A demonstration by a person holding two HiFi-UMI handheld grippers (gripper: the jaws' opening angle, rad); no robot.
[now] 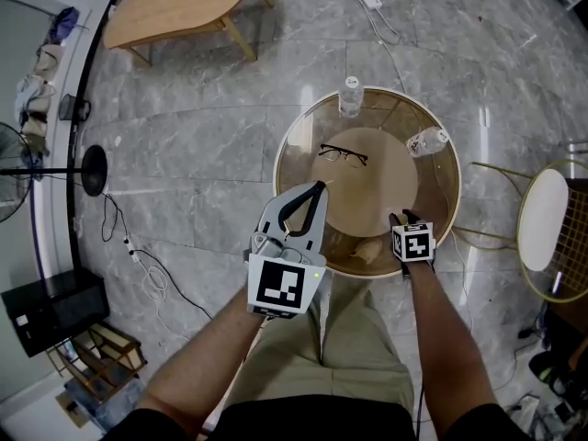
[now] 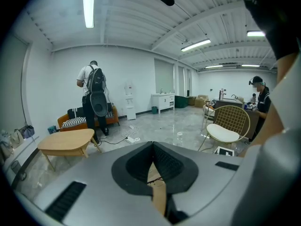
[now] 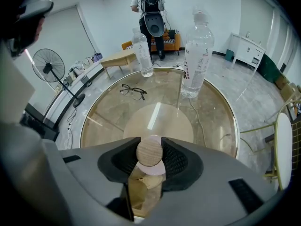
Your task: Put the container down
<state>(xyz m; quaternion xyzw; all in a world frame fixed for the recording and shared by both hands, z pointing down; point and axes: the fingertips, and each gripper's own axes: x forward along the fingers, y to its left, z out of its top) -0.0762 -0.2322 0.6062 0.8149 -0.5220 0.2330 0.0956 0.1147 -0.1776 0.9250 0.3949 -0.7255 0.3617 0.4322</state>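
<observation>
At the lower edge of the glass table (image 1: 436, 186), the right hand-held gripper (image 1: 402, 217) clamps the wooden-lidded container (image 3: 149, 152), not yet released; the left hand-held gripper (image 1: 319, 188) is closed, empty.

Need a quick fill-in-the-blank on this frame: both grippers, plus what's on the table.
1. The right gripper is shut on a container whose round lid is made of ___.
2. The left gripper holds nothing, and its jaws are ___.
3. Besides the eyeglasses, the round table carries ___ clear bottles.

Missing words: wood; shut; two
</observation>
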